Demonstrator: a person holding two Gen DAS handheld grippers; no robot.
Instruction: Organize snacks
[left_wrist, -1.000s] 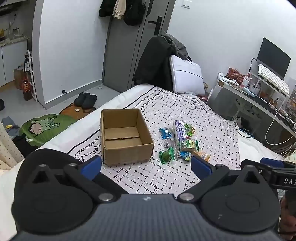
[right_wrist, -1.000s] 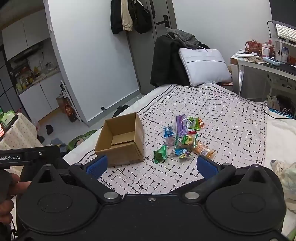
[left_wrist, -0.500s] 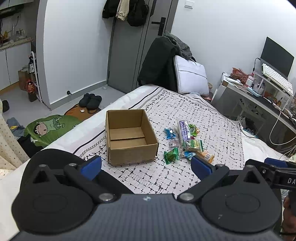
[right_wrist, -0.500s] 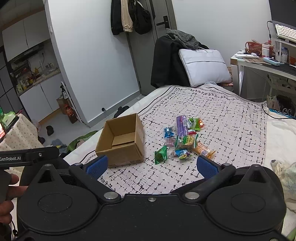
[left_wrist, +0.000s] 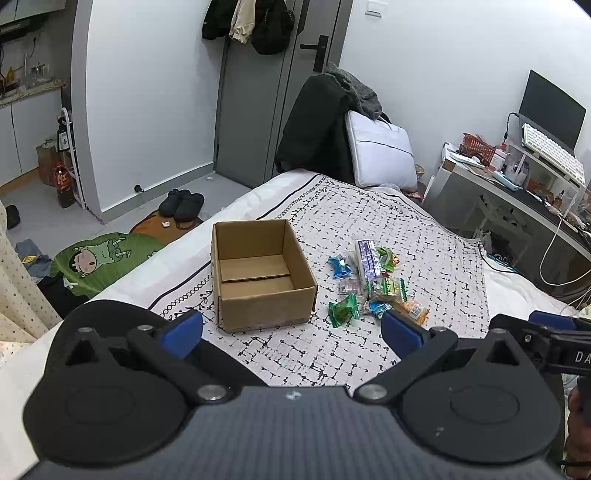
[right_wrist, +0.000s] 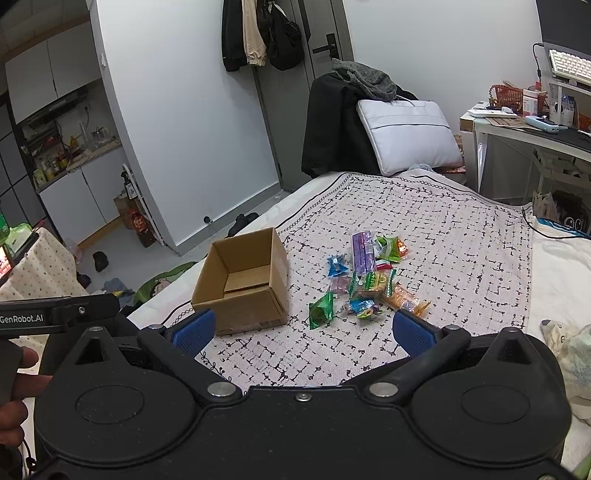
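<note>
An open, empty cardboard box (left_wrist: 258, 273) (right_wrist: 243, 284) stands on a patterned bed cover. To its right lies a pile of several wrapped snacks (left_wrist: 373, 280) (right_wrist: 365, 280), among them a purple pack (left_wrist: 365, 256) and a green packet (left_wrist: 343, 310) (right_wrist: 321, 310) nearest me. My left gripper (left_wrist: 291, 328) is open and empty, held above the near edge of the bed, short of the box. My right gripper (right_wrist: 301, 328) is open and empty too, short of the snacks.
The bed cover (left_wrist: 424, 258) runs back to a white cushion (left_wrist: 380, 155) and a chair draped with dark clothes (left_wrist: 317, 125). A desk (left_wrist: 517, 206) with a monitor stands at the right. Slippers (left_wrist: 181, 203) and a green mat (left_wrist: 99, 258) lie on the floor at the left.
Both grippers have moved slightly forward and up over the bed; the box and snacks look a little nearer and lower. Neither jaw has changed.
</note>
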